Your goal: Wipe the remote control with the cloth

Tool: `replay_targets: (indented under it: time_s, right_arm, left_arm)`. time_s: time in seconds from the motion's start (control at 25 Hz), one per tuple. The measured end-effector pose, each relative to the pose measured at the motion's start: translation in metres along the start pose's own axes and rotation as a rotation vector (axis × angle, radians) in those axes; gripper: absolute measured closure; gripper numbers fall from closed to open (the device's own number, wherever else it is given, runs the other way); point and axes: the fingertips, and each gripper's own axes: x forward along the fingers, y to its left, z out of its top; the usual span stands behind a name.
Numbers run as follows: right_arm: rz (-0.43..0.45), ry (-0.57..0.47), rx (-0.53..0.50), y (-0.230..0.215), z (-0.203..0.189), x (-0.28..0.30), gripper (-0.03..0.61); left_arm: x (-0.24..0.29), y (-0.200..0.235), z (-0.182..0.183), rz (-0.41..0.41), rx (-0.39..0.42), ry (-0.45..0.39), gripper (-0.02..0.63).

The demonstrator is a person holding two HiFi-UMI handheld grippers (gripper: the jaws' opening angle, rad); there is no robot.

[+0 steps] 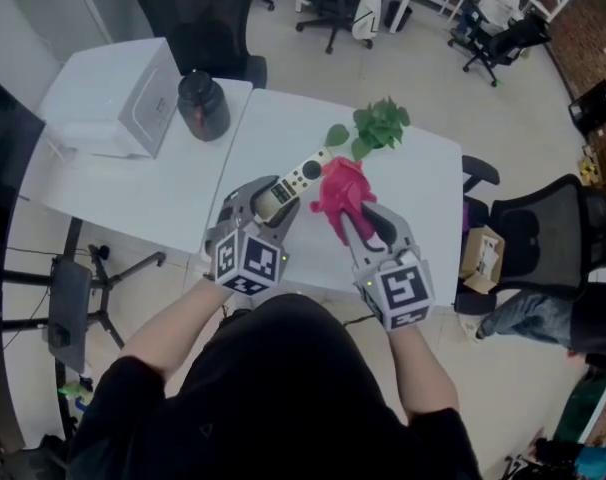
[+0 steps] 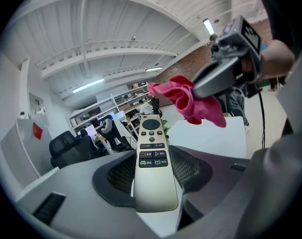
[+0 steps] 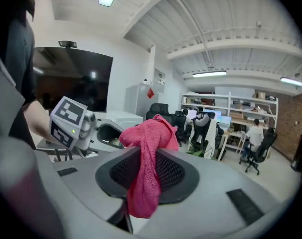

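While my left gripper point(image 1: 268, 206) pinches the remote point(image 1: 301, 176), my right gripper point(image 1: 357, 226) pinches the cloth point(image 1: 341, 190) beside it; button labels unreadable.

Even, bright light comes from ceiling tubes point(image 3: 209, 74); shadows on the white table point(image 1: 423, 198) are faint; both gripper views bulge, darkening toward black corners.

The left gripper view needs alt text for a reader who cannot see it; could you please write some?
The left hand-held gripper grips a cream remote control, buttons showing; above it the right hand-held gripper holds a pink cloth.
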Motion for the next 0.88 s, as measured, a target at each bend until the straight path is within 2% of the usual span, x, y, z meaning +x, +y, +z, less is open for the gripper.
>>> replay_targets:
  time_s: [0.2, 0.36, 0.48, 0.64, 0.88]
  right_arm:
    - [0.091, 0.06, -0.231, 0.042, 0.027, 0.016, 0.483]
    - [0.176, 0.119, -0.335, 0.072, 0.023, 0.031, 0.483]
    - [0.199, 0.141, -0.383, 0.082, 0.024, 0.037, 0.483]
    - [0.177, 0.174, -0.449, 0.082, 0.025, 0.041, 0.483]
    - [0.087, 0.168, -0.444, 0.057, 0.022, 0.034, 0.483]
  left_arm:
    - [0.003, -0.004, 0.012, 0.019, 0.171, -0.012, 0.405]
    - [0.001, -0.01, 0.019, 0.028, 0.284, -0.033, 0.405]
    - [-0.003, -0.013, 0.021, 0.04, 0.341, -0.034, 0.405]
    - [-0.012, -0.016, 0.026, 0.052, 0.393, -0.06, 0.405]
    - [-0.02, -0.019, 0.03, 0.052, 0.387, -0.091, 0.405]
